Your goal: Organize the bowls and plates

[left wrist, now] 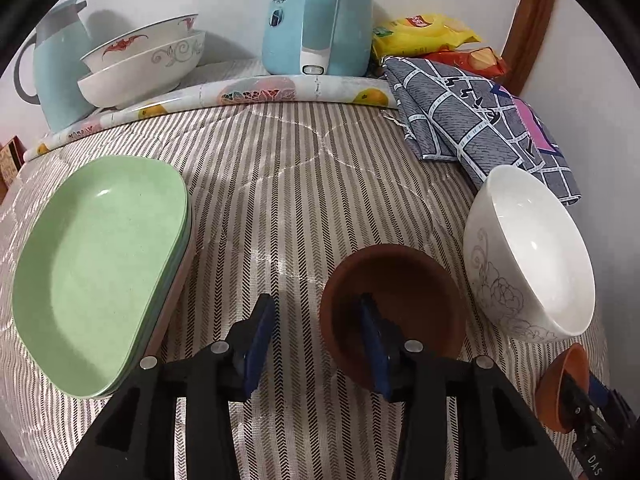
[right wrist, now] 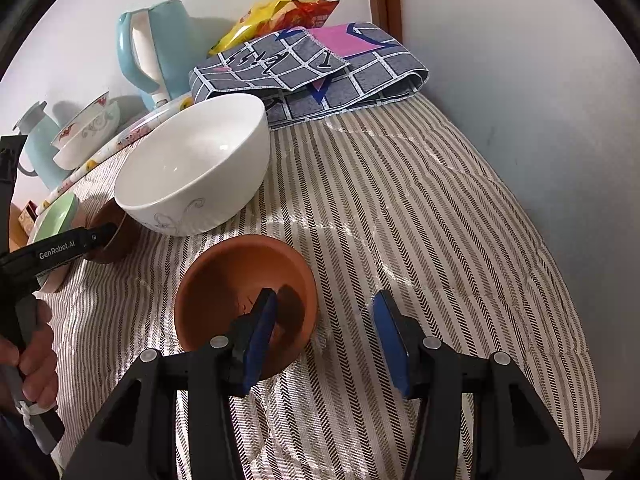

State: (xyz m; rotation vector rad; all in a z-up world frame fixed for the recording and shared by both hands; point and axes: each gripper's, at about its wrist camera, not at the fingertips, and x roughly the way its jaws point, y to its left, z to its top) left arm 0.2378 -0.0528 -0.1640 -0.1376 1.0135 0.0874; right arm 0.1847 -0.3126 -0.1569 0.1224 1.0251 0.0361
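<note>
Two brown bowls sit near a white bowl [left wrist: 528, 252] on the striped table [left wrist: 288, 184]. Only the left view shows stacked green plates [left wrist: 100, 272] fully. Left gripper [left wrist: 318, 344] and right gripper [right wrist: 326, 340] each straddle a rim, spread: dark brown bowl [left wrist: 400, 280], lighter brown bowl [right wrist: 240, 280].

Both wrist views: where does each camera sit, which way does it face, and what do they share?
Left wrist: on the left gripper, angled down over the striped cloth; green plates, one finger inside a brown bowl.
Right wrist: on the right gripper, angled down; one finger inside another brown bowl; a hand shows.
Shared: white bowl, checked cloth.
</note>
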